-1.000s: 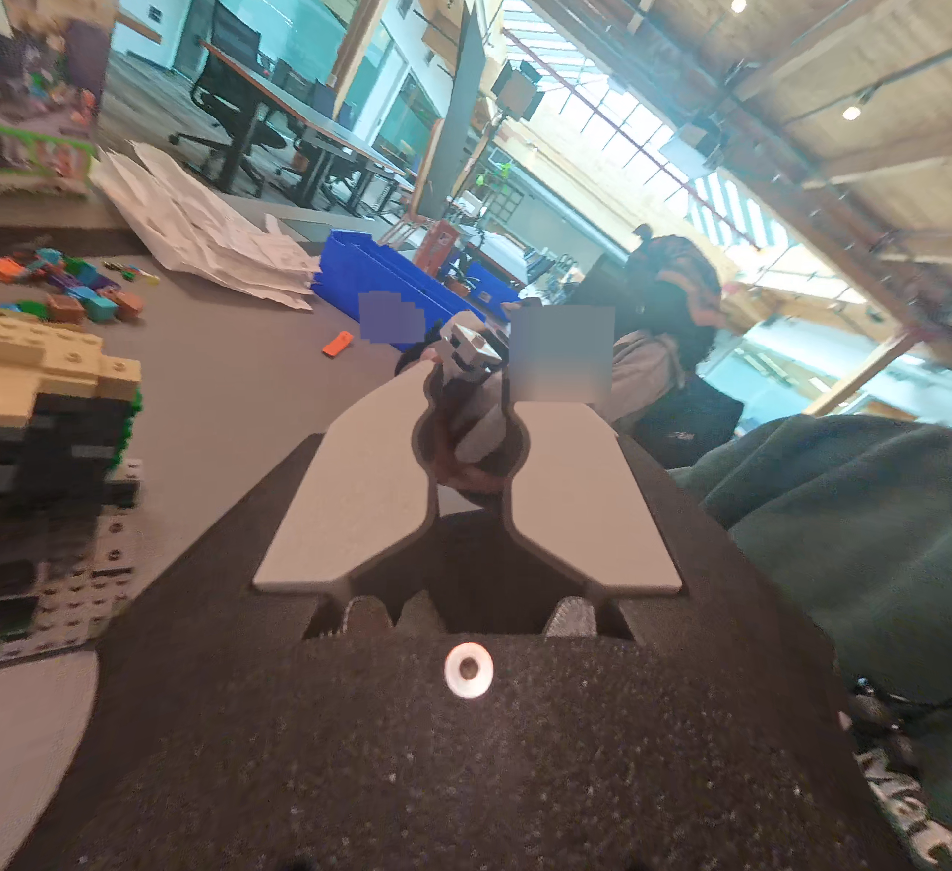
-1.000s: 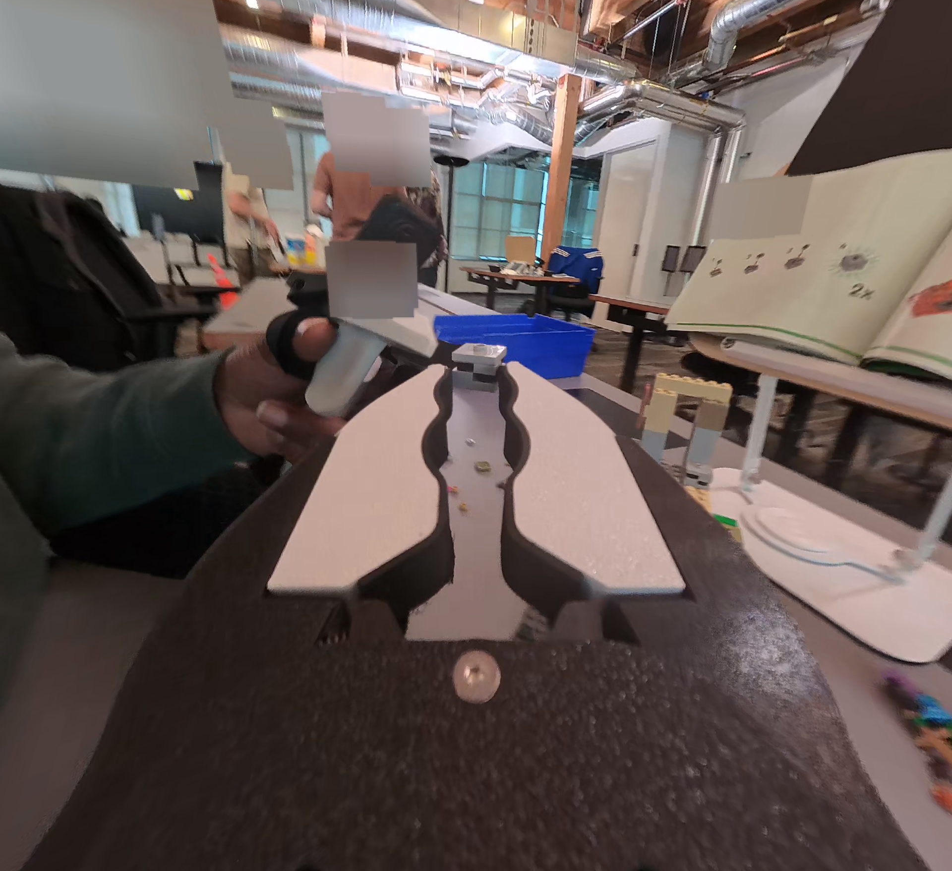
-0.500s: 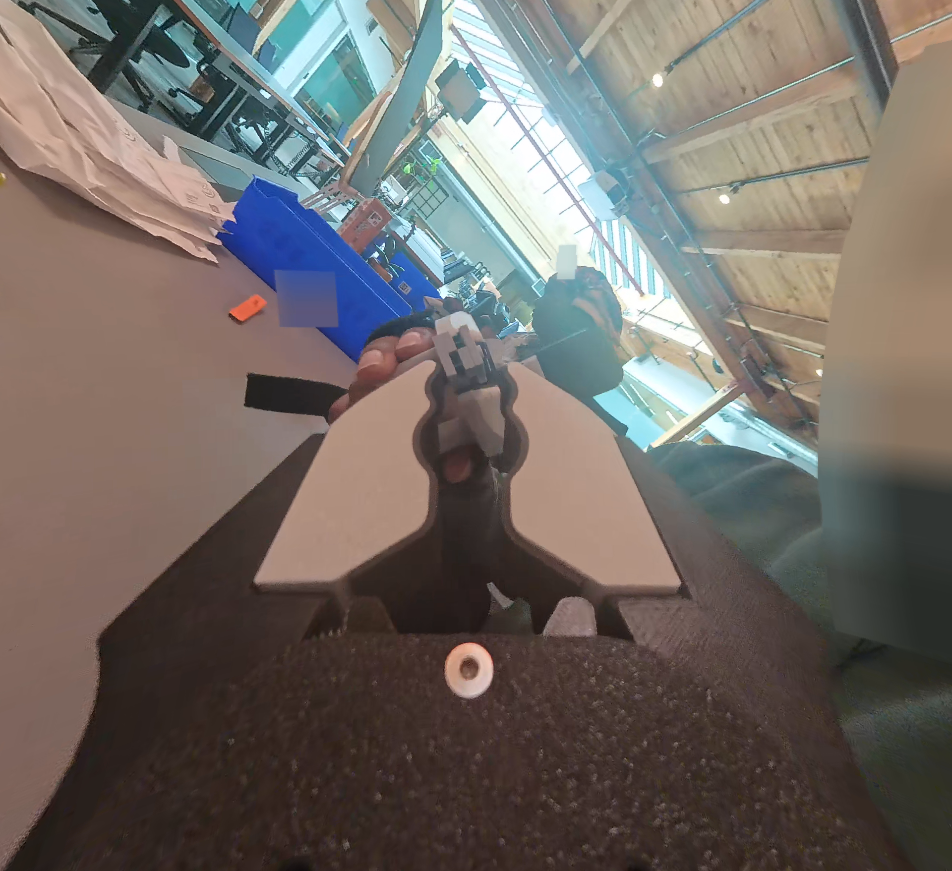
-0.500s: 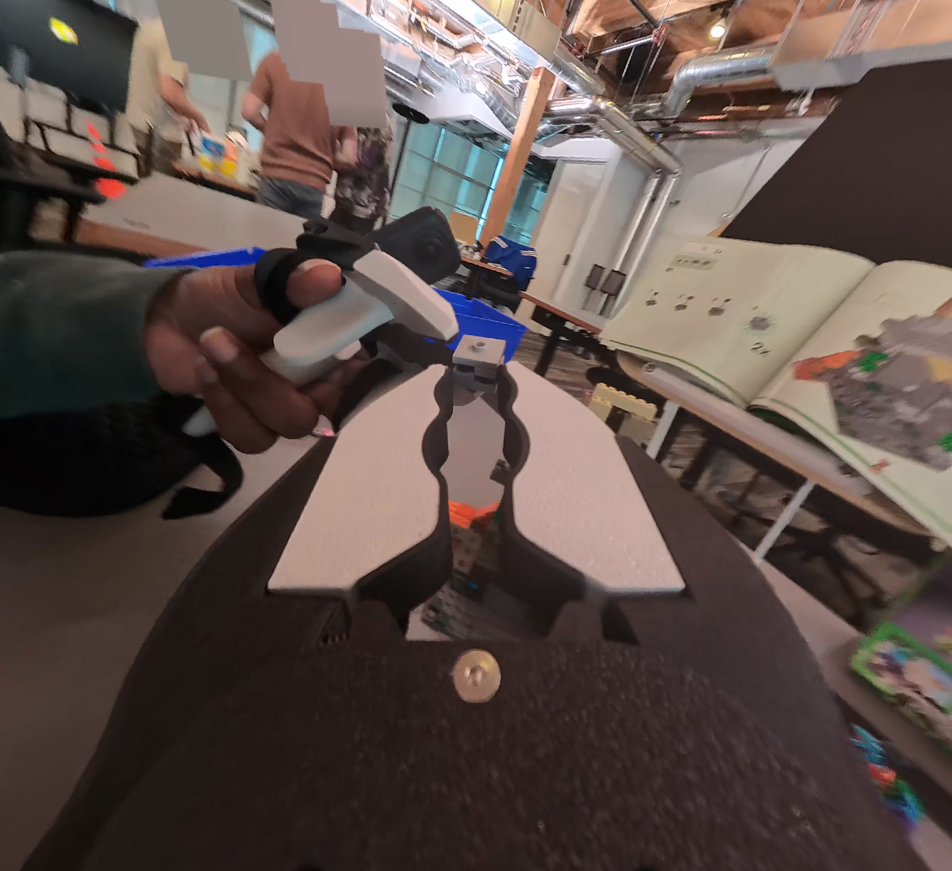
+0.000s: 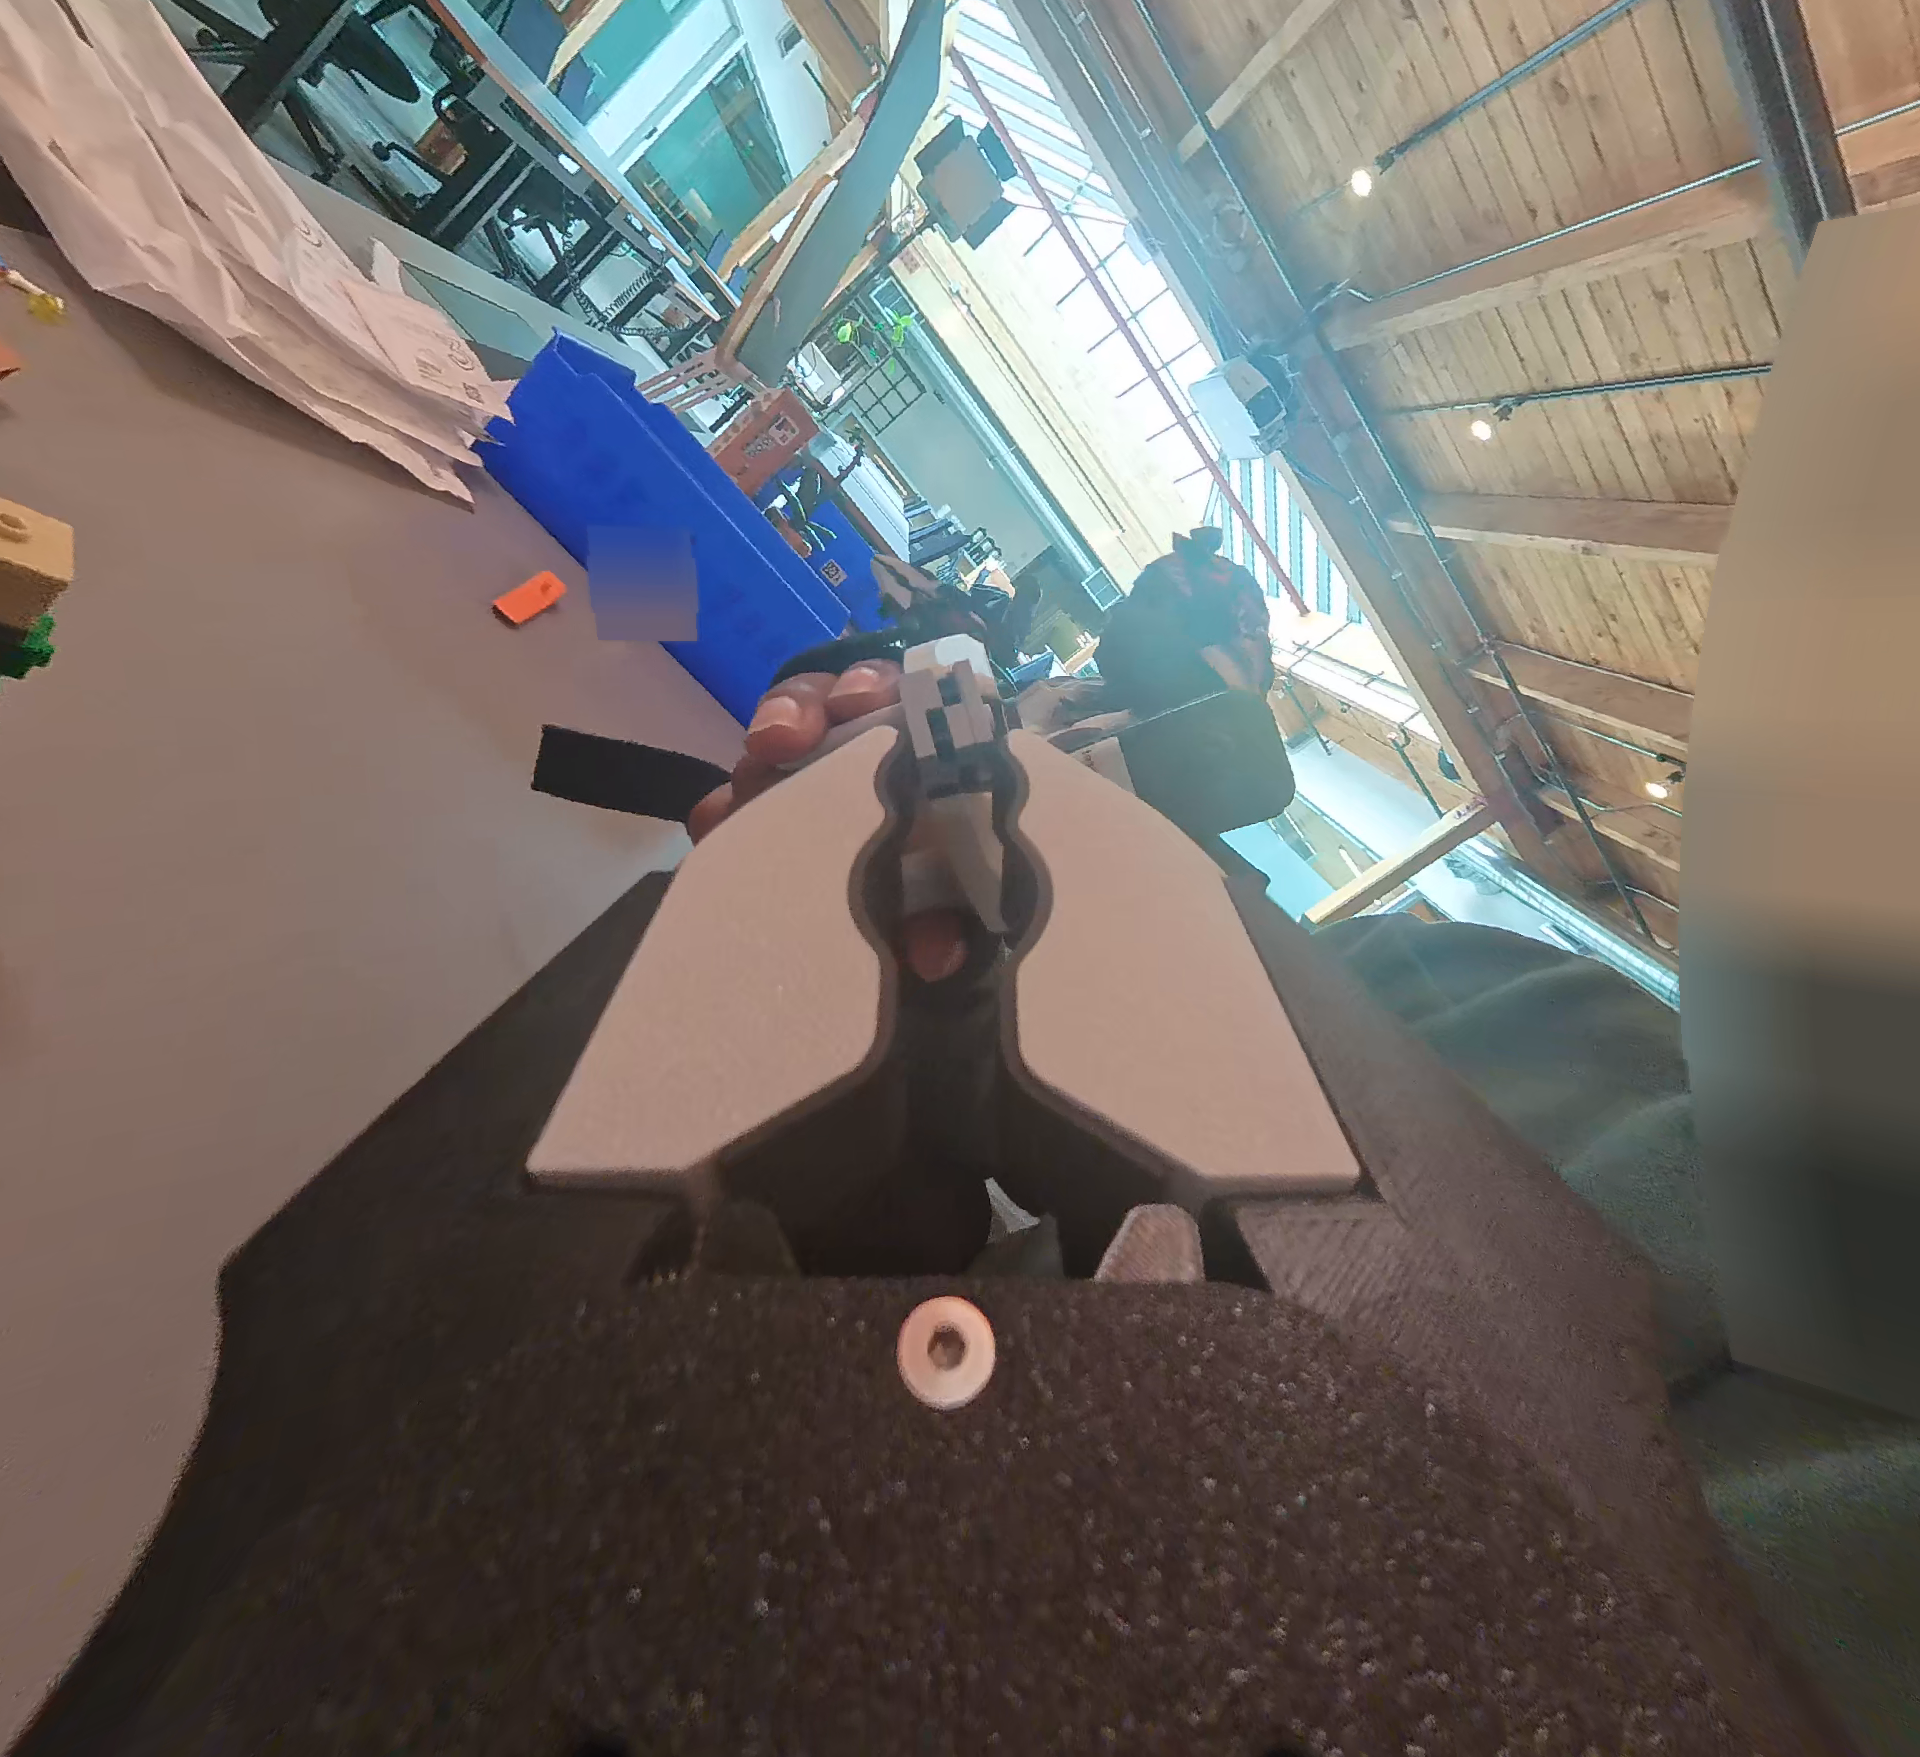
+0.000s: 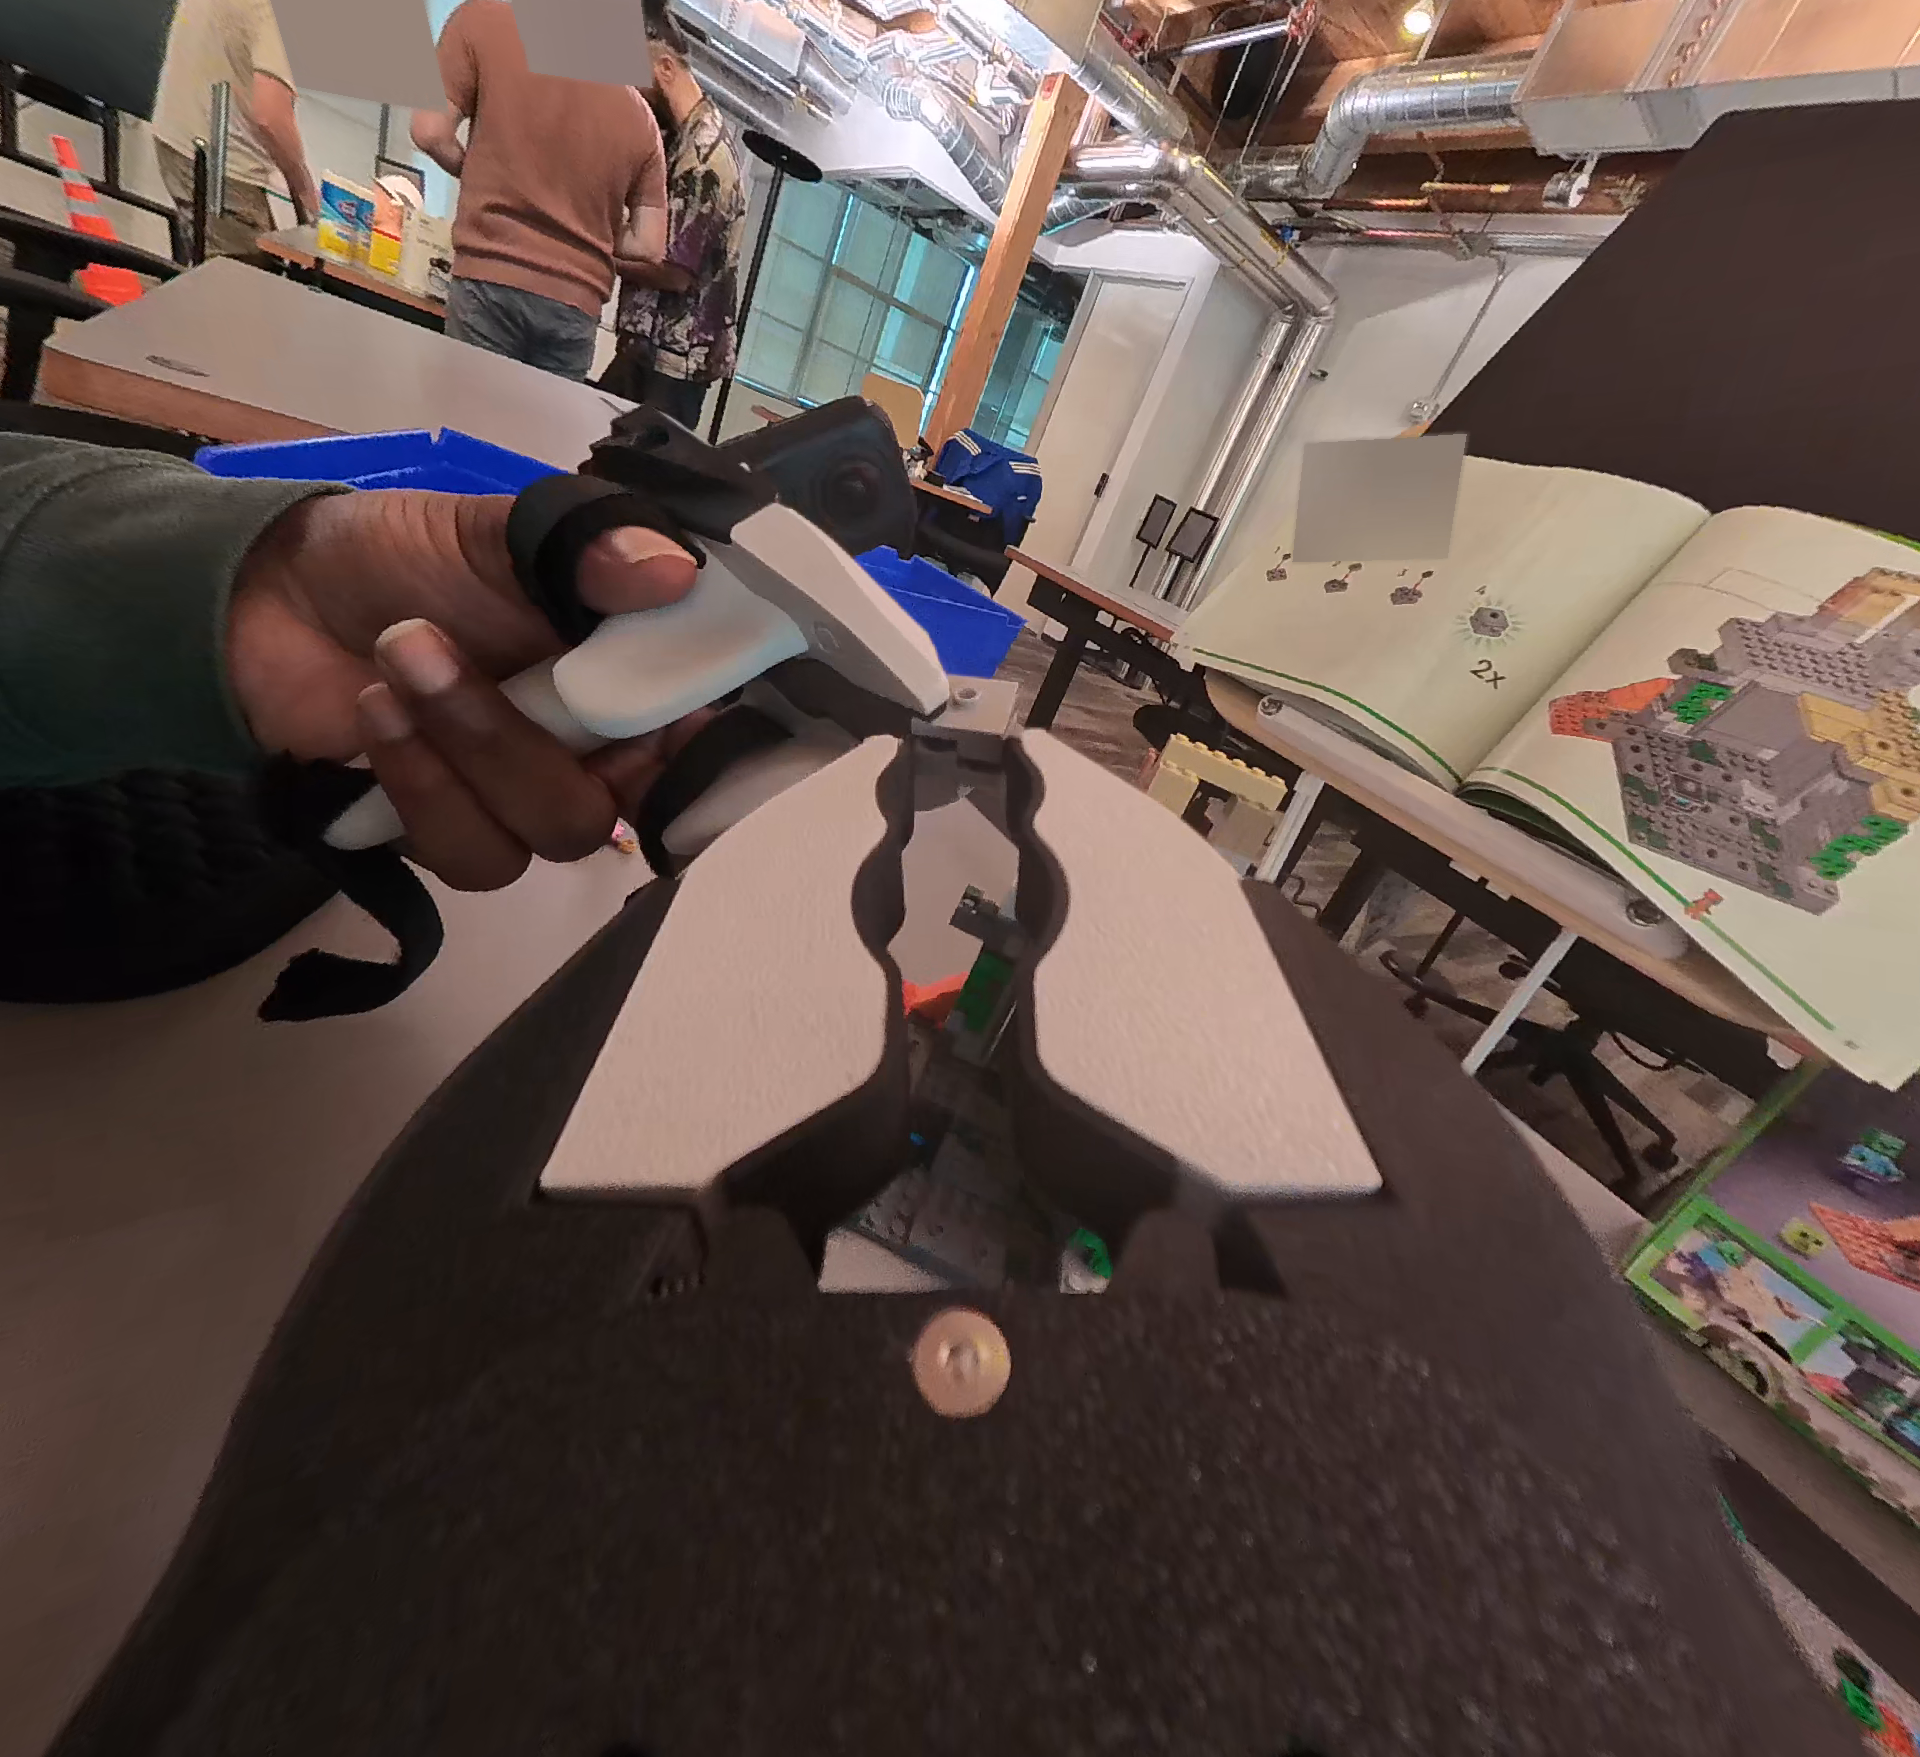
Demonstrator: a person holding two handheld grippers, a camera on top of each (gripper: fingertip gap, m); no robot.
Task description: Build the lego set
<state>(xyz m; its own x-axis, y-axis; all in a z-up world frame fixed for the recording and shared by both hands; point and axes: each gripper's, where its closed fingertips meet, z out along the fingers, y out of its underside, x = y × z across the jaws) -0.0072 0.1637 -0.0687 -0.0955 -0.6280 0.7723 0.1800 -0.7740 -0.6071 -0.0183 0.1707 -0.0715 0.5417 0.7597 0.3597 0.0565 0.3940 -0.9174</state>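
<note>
- My left gripper [image 5: 951,731] was pinched narrow on a small grey brick stack [image 5: 948,705], held up off the grey table [image 5: 260,751].
- My right gripper [image 6: 961,746] was clamped on its own grey brick piece [image 6: 966,733], and the two tips met in mid-air.
- I judged the step to be joining these two small pieces, apart from the main model.
- Next called for lining up the studs squarely, then pressing together.
- The open instruction book [image 6: 1558,668] lay to my right.
</note>
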